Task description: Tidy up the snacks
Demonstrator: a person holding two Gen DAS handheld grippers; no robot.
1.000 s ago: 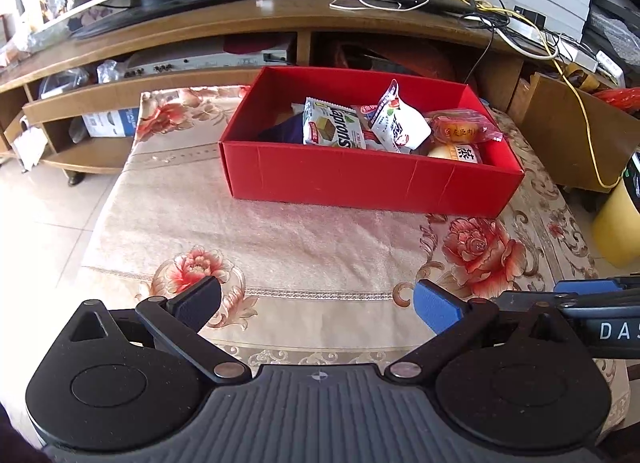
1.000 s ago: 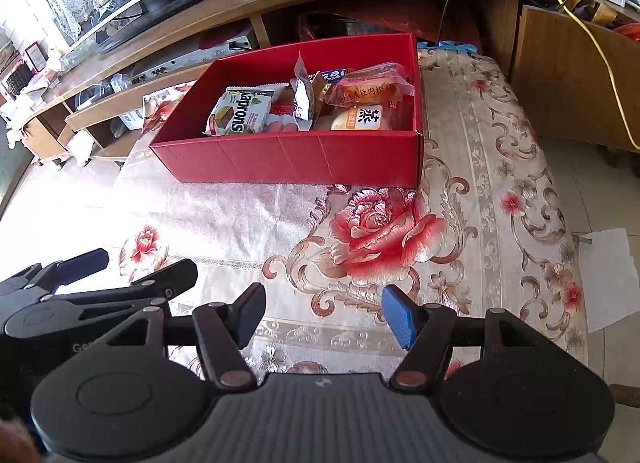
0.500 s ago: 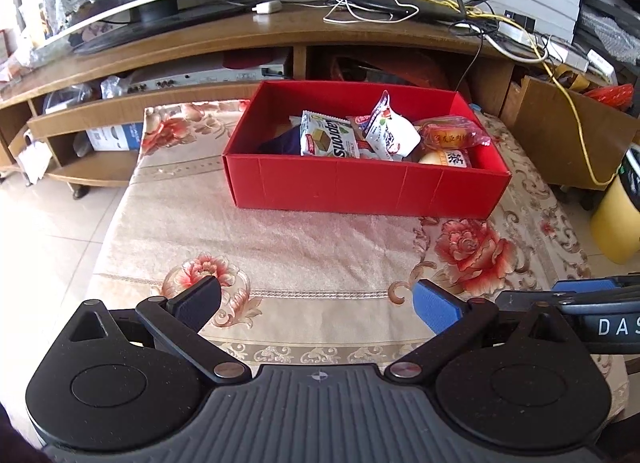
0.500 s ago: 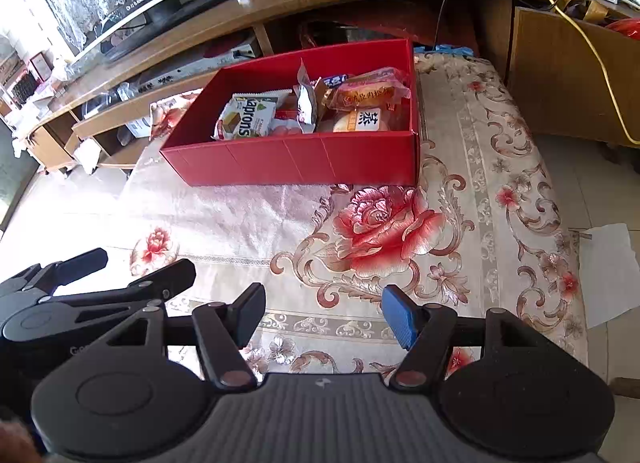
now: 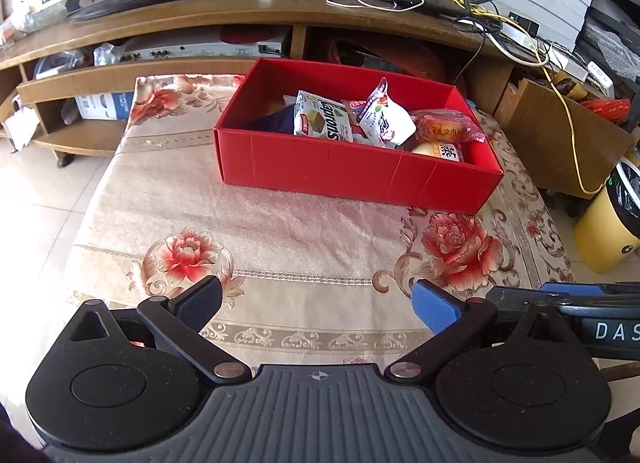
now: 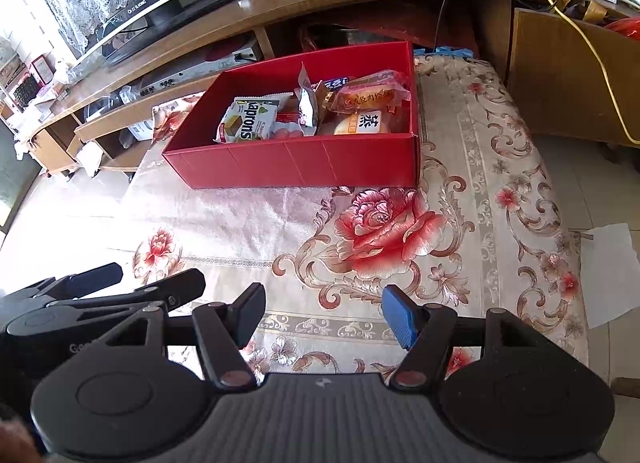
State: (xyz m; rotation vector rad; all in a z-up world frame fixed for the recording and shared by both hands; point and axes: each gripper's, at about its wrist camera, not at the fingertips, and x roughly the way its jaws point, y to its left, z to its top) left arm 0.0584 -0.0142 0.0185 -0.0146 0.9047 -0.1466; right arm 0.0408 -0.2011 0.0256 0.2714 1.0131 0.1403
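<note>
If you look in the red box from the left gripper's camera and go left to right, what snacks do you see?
In the red box: purple packet → green-and-white wafer pack → white pouch standing up → orange wrapped bun.

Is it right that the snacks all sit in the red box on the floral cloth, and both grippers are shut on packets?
Not quite. The snacks do sit in the red box on the floral cloth, but both wrist views show the left gripper and the right gripper with jaws apart and nothing between them, well short of the box.
</note>
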